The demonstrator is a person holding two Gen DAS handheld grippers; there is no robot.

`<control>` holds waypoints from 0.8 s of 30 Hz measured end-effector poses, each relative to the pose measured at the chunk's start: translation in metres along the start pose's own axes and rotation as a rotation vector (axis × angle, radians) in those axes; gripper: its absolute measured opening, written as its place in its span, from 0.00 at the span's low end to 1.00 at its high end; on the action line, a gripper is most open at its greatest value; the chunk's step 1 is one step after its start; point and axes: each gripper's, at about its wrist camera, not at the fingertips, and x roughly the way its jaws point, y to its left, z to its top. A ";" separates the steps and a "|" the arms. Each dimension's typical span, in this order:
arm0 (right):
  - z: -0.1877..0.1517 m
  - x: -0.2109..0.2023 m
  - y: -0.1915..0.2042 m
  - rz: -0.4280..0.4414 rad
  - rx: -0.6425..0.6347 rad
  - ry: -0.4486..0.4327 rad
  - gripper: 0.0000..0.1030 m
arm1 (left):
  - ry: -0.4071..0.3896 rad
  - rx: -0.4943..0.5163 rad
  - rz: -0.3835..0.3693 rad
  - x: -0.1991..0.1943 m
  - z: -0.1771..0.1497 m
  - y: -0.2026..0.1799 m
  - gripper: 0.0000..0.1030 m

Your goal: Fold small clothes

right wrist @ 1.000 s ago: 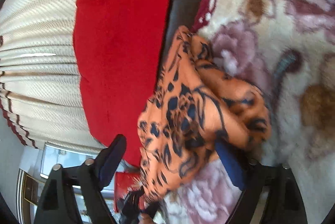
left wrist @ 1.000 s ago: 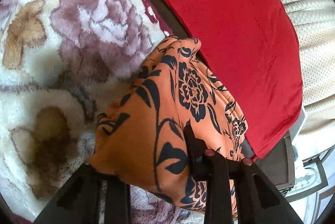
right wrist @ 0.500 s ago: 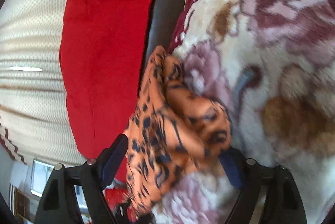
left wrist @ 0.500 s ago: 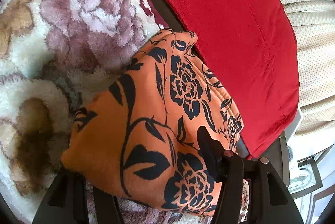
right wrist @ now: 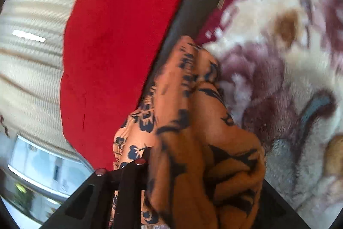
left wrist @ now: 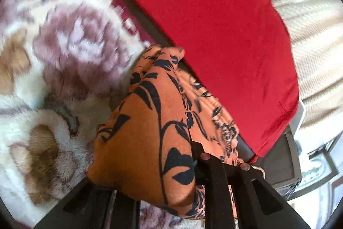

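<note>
An orange garment with a black flower print is bunched up over a plush floral blanket. My left gripper comes at it from below. Its jaws are closing, with a thick fold of the cloth pinched between them; the left finger is mostly hidden under the fabric. In the right wrist view the same garment is crumpled between the fingers of my right gripper. These jaws are also closing and squeeze the bunched cloth. The right finger is covered by the fabric.
A red cushion lies just behind the garment, against a cream ribbed curtain. A dark leather strip of the seat runs between cushion and blanket. A window shows at the lower left of the right wrist view.
Both pairs of jaws have narrowed onto the orange garment, the right from wide apart. The cloth is now bunched tighter, and both views have risen slightly and are blurred.
</note>
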 end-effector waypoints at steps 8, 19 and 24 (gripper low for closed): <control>-0.007 -0.047 -0.012 -0.041 -0.018 0.015 0.20 | 0.164 0.136 0.121 -0.013 -0.032 -0.001 0.24; -0.010 -0.049 -0.007 -0.013 -0.012 0.010 0.21 | -0.033 0.121 0.252 -0.078 0.019 0.012 0.38; -0.014 -0.047 0.005 -0.029 -0.032 -0.011 0.21 | 0.017 0.327 0.191 -0.052 -0.006 -0.028 0.39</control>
